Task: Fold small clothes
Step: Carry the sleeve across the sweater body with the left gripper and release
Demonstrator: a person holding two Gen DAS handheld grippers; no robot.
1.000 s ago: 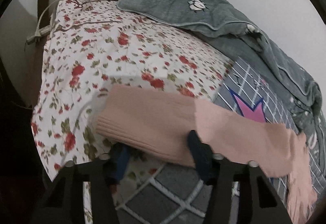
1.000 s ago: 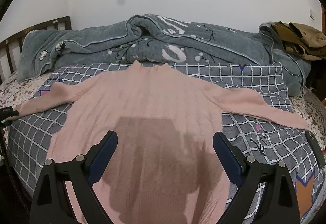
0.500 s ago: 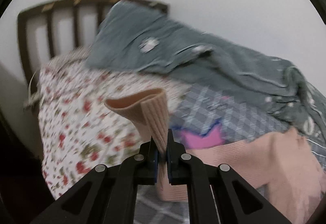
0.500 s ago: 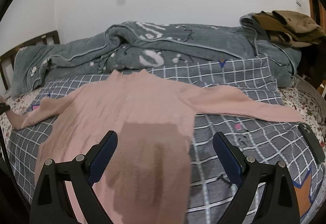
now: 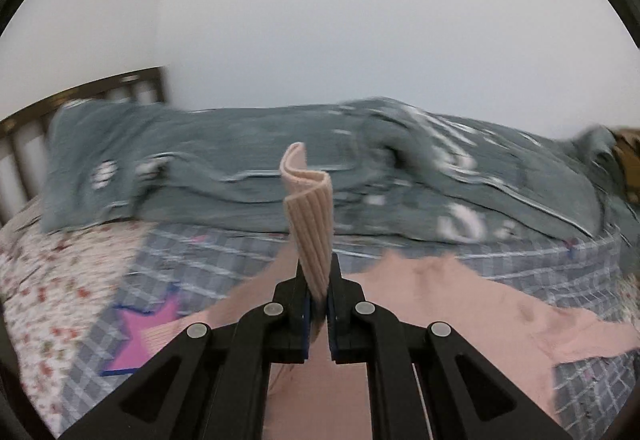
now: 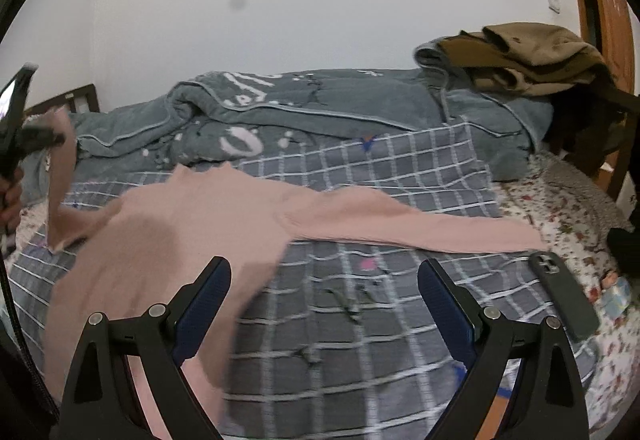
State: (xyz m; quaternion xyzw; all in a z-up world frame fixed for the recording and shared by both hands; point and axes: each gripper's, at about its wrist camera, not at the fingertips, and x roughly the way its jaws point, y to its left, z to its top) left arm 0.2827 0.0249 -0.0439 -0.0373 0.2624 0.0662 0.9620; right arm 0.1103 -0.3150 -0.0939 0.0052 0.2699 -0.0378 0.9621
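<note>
A pink knit sweater (image 6: 192, 224) lies spread on the grey checked bed cover, its right sleeve (image 6: 420, 228) stretched out flat to the right. My left gripper (image 5: 318, 300) is shut on the ribbed cuff of the left sleeve (image 5: 310, 224), which stands up between the jaws, lifted above the bed. In the right wrist view the left gripper (image 6: 24, 136) shows at the far left holding that sleeve up. My right gripper (image 6: 324, 304) is open and empty, low over the sweater's right side and the cover.
A rumpled grey quilt (image 6: 320, 116) lies along the wall side of the bed. Brown clothes (image 6: 528, 56) are piled at the back right. A dark phone (image 6: 560, 292) lies on the cover near the right edge. A wooden headboard (image 5: 24, 144) stands at left.
My left gripper closed on the left sleeve cuff, lifted it off the floral sheet and swung it right, over the sweater. My right gripper shifted right; it stays open.
</note>
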